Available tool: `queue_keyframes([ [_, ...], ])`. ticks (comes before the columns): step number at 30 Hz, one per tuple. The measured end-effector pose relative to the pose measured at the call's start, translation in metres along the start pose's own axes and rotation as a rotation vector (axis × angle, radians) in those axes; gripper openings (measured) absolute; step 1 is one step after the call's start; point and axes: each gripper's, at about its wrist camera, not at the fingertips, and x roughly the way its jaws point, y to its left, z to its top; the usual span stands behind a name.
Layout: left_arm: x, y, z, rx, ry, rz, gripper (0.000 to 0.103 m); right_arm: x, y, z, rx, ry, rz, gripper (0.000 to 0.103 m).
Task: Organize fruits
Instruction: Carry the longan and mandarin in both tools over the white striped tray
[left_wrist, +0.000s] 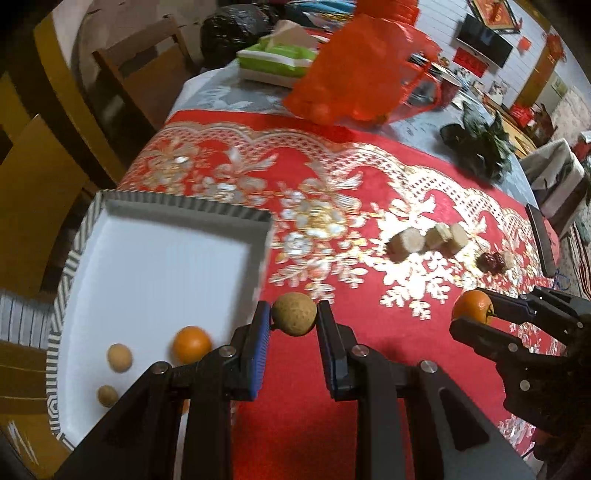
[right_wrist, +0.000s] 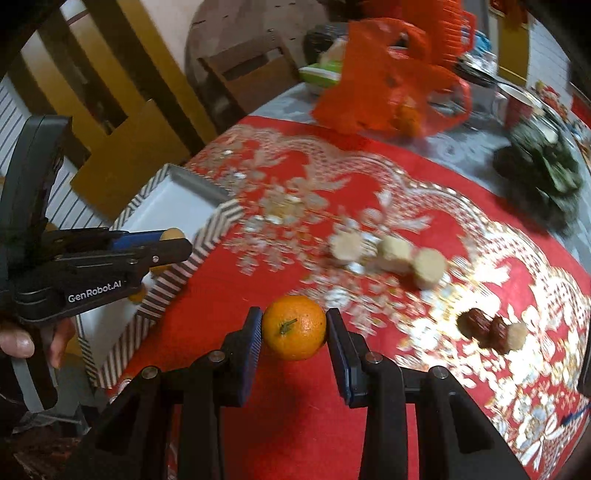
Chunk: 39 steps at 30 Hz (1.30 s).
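Far left: white tray (left_wrist: 155, 266) with striped rim, holding one small orange (left_wrist: 192, 344) and two tan longans (left_wrist: 119, 356) near its lower corner. Just right of the tray: left gripper (left_wrist: 294, 320), clenched on a third tan longan (left_wrist: 294, 314), pinched at its widest girth and carried clear of the red-and-gold cloth (left_wrist: 332, 177). Likely light, with a thin brittle shell; gentle pressure across the middle advisable, since a hard squeeze could crack it. Centre: three pale cylindrical pieces (left_wrist: 424, 238) resting on the cloth, then two dark dates (right_wrist: 480, 326) beside a small pale lump. Right: right gripper (right_wrist: 294, 328), grasping a mandarin (right_wrist: 294, 326) across its equator, stem facing the camera. Probably soft-skinned and slightly yielding, smooth enough to slip under an off-centre pinch. Far background: red plastic bag (left_wrist: 362, 70) containing more fruit.
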Motion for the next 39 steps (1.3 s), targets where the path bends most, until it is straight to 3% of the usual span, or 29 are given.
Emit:
queue_keyframes([
  [21,-0.016,0.107,-0.031,-0.175,0.001,0.073,0.024,0.045,0.100,0.046,-0.193,0.028,0.080,0.038],
  [39,-0.002,0.150,-0.057,-0.257,0.049,0.090,0.024,0.100,0.141,0.074,-0.267,0.091,0.110,0.038],
])
